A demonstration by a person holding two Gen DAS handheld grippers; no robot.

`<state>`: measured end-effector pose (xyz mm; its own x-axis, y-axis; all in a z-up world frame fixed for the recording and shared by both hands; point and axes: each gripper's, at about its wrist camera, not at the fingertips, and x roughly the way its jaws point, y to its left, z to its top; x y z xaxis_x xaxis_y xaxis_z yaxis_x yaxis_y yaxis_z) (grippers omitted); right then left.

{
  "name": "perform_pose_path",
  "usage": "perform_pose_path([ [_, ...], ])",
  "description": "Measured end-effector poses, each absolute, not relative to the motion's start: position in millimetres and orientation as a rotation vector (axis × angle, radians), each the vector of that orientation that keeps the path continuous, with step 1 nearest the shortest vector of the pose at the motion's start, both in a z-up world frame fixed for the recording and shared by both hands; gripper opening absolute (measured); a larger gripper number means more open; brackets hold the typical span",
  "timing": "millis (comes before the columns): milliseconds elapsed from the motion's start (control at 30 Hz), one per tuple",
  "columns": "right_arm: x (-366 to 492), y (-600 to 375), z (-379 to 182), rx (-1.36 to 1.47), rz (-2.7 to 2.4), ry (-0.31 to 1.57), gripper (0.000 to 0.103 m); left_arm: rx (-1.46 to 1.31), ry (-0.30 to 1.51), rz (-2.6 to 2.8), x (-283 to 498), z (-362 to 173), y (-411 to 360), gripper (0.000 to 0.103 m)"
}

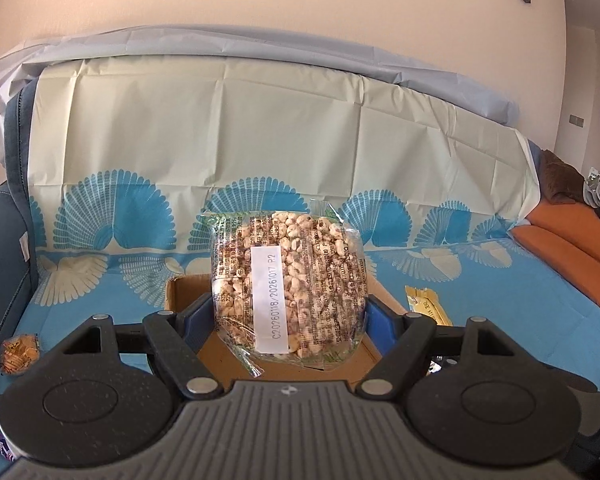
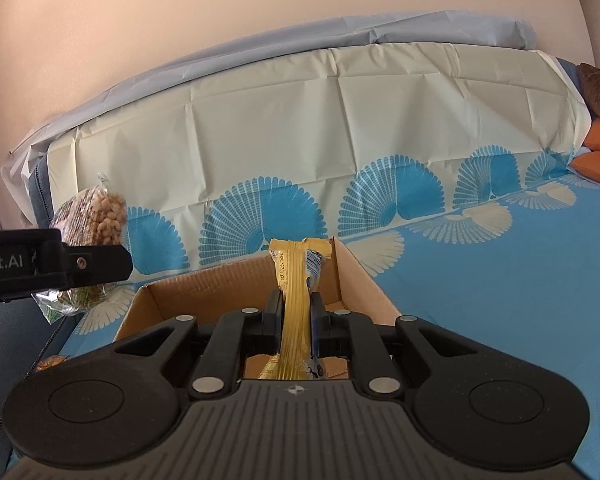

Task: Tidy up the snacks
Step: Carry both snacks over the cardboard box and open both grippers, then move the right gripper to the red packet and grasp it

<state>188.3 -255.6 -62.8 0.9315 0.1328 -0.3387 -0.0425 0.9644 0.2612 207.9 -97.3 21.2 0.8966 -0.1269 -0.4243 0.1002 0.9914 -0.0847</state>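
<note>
A clear bag of beige puffed snacks [image 1: 290, 284] bears a white label with dark print, the wrapper [image 2: 296, 300] is yellow, the box [image 2: 204, 284] brown, and the sheet [image 1: 500, 300] blue with cream-and-blue fans at 12 o'clock.

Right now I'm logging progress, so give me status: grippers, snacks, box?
Left gripper shut on puffed-grain bag, held above cardboard box. Right gripper shut on yellow snack packet, over the box. Small orange packet loose on the blue cloth.

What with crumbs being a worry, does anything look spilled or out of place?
Nothing looks spilled or torn. One small orange snack packet lies alone on the blue patterned cloth, left of and outside the brown cardboard box.
</note>
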Motion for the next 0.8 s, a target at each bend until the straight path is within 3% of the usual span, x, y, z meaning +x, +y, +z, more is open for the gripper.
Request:
perform_pose_path([
  [333,186,-259,-62,0.269,0.095,0.342,0.016,-0.067,0.461,-0.136,212,22,-98,0.082],
  [400,185,-259,-62,0.269,0.089,0.336,0.019,-0.073,0.465,-0.136,212,22,-97,0.092],
  [500,183,-258,-62,0.263,0.063,0.331,0.069,-0.077,0.458,-0.119,208,22,-95,0.101],
  [533,182,-258,-61,0.263,0.051,0.321,0.076,-0.082,0.454,-0.120,207,22,-94,0.101],
  [633,181,-257,-60,0.264,0.042,0.310,0.077,-0.091,0.418,-0.116,197,20,-90,0.101],
  [800,176,-256,-58,0.266,-0.013,0.243,0.077,-0.103,0.352,-0.136,171,12,-76,0.067],
])
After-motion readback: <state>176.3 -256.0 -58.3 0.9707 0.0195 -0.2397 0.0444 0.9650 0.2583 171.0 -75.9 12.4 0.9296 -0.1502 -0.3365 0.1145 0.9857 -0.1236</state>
